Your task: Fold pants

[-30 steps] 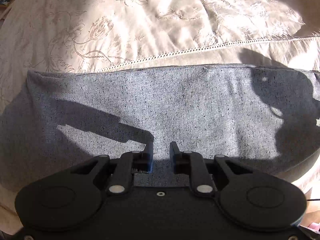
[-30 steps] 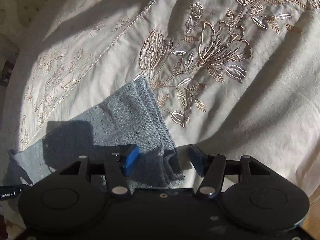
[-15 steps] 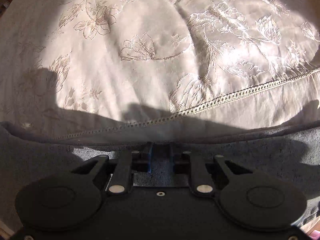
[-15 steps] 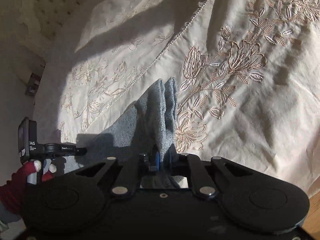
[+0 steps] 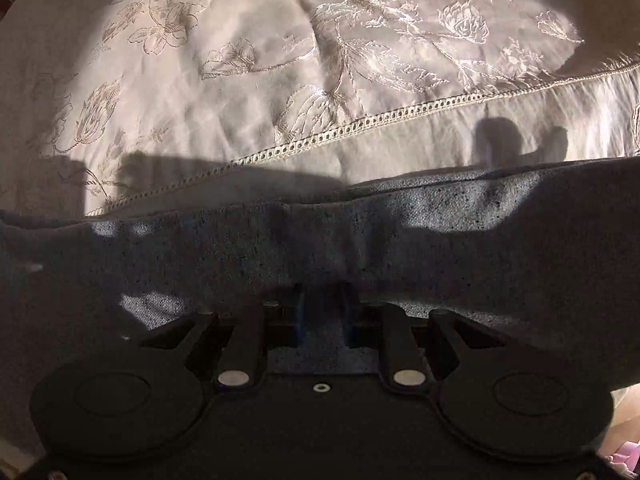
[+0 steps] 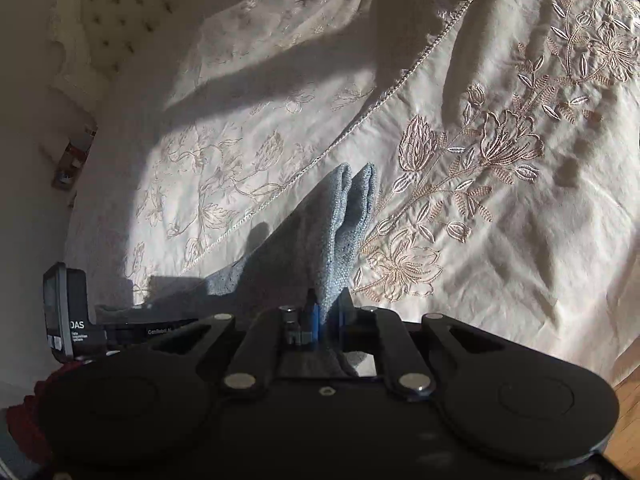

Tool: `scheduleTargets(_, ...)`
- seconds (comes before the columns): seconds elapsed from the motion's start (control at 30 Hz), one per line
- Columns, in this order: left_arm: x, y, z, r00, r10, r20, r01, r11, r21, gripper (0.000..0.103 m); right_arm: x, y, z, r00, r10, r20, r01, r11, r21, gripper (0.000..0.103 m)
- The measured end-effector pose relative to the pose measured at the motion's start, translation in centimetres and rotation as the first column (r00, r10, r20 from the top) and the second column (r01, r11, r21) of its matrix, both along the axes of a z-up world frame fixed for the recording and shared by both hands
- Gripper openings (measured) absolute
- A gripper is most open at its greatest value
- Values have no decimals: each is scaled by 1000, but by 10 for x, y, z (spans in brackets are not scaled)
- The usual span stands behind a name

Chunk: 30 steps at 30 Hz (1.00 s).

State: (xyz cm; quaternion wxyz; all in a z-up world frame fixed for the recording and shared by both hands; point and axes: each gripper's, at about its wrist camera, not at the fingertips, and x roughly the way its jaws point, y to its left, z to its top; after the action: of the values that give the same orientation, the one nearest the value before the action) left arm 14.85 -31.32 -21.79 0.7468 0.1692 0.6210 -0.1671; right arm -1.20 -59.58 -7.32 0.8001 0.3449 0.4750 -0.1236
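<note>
The grey knit pants (image 5: 400,248) lie folded in a long band across the cream embroidered bedspread (image 5: 280,80). My left gripper (image 5: 323,300) is shut on the near edge of the pants, mostly in shadow. In the right wrist view my right gripper (image 6: 326,312) is shut on the end of the pants (image 6: 344,216), which rise lifted in a doubled fold above the bedspread (image 6: 500,240). The rest of the pants trails left toward the other gripper's body (image 6: 72,312).
A tufted headboard (image 6: 116,12) stands at the far left of the bed. A lace seam (image 5: 360,128) crosses the bedspread beyond the pants. Wood floor (image 6: 628,412) shows past the bed's right edge. A red sleeve (image 6: 36,404) is at lower left.
Both grippers closed on the pants, the left on the edge, the right on the end. The right end has been lifted off the bed and keeps rising.
</note>
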Motion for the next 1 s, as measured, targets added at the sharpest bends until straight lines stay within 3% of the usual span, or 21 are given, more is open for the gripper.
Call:
scheduleTargets(0.13,0,-5,5,999,-30,16,30,1000,-7,21,3,18,15,1000,-13,-5,13,999,-45,10)
scheduleTargets(0.2,-2,8,24,998,-53,35,55,996,-72,32,5,30,25,1000,-26,1,26,998,-58,10)
scheduleTargets(0.23,-2,15,31,998,-54,42,58,994,-89,32,6,38,30,1000,-29,7,29,997,-68,10)
scheduleTargets(0.4,10,92,53,999,12,49,-7,994,-105,31,28,110,70,999,26,40,-19,989,-149,10)
scheduleTargets(0.6,22,211,60,990,134,52,-130,988,-84,31,76,238,94,979,171,109,-155,978,-142,10)
scheduleTargets(0.77,25,301,62,972,227,57,-224,973,-49,31,129,352,61,941,315,126,-306,948,-82,10)
scheduleTargets(0.9,27,356,59,956,289,59,-288,957,-19,31,170,441,-3,907,420,45,-414,905,-98,10)
scheduleTargets(1.0,25,381,61,952,301,58,-301,954,-10,31,188,483,-48,871,491,-23,-490,864,-117,13)
